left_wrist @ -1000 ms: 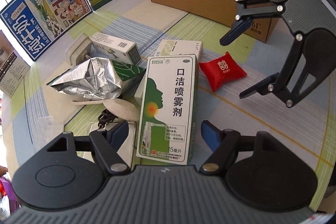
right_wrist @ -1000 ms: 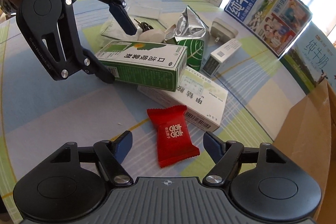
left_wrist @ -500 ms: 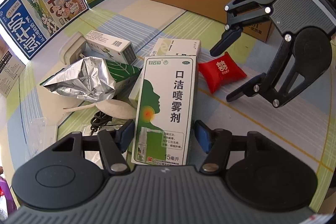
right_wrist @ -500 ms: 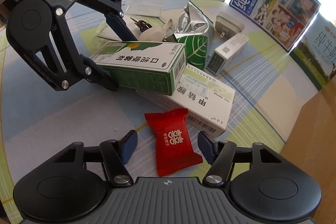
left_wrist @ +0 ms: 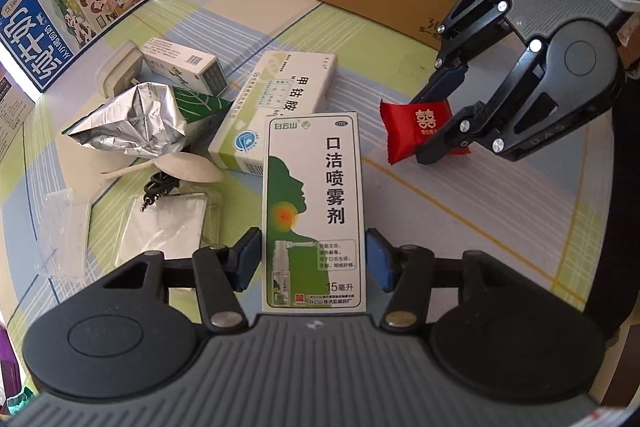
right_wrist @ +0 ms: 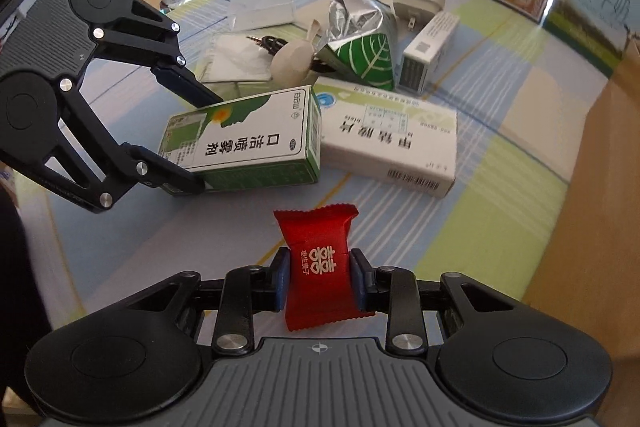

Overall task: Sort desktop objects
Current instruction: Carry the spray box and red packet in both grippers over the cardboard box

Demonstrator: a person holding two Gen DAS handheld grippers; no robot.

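Tongs in your right hand [right_wrist: 319, 277] have just closed and now pinch the red candy packet [right_wrist: 316, 263] on the worktop [right_wrist: 500, 131]; your left tongs [left_wrist: 314, 263], also closing, grip the green-and-white spray box [left_wrist: 314, 203] beside the flat white box [left_wrist: 280, 107].

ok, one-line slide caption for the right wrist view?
Right gripper pinches the red candy packet while the left gripper closes on the green-and-white spray box.
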